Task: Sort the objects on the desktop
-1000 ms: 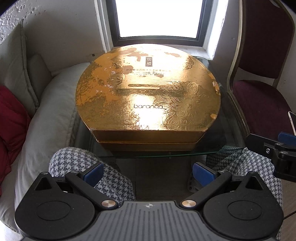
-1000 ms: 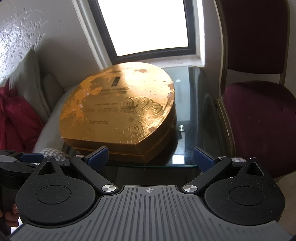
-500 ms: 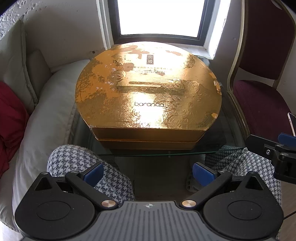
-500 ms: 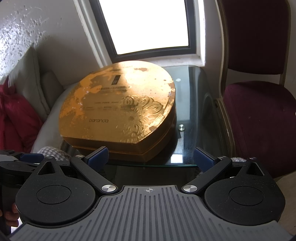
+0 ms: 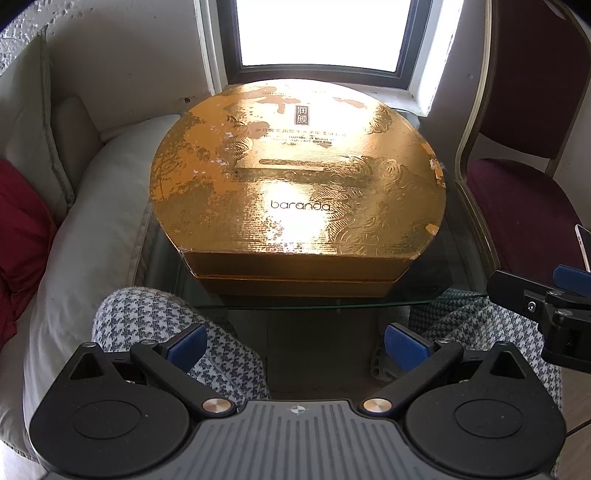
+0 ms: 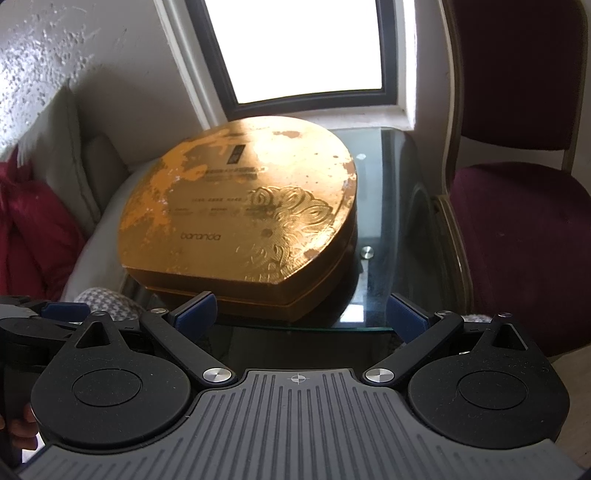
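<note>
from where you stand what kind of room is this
Probably a living room or sitting corner in a home: a glass side table under a window, a cushioned sofa on one side, and a maroon upholstered chair on the other.

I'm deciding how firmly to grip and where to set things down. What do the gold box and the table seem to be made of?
The gold gift box looks like foil-covered cardboard: shiny embossed ridges, with the gold worn off in patches and at the edges. The table top seems to be clear glass: it mirrors the window, shows a greenish edge, and a metal fitting is visible through it.
</note>
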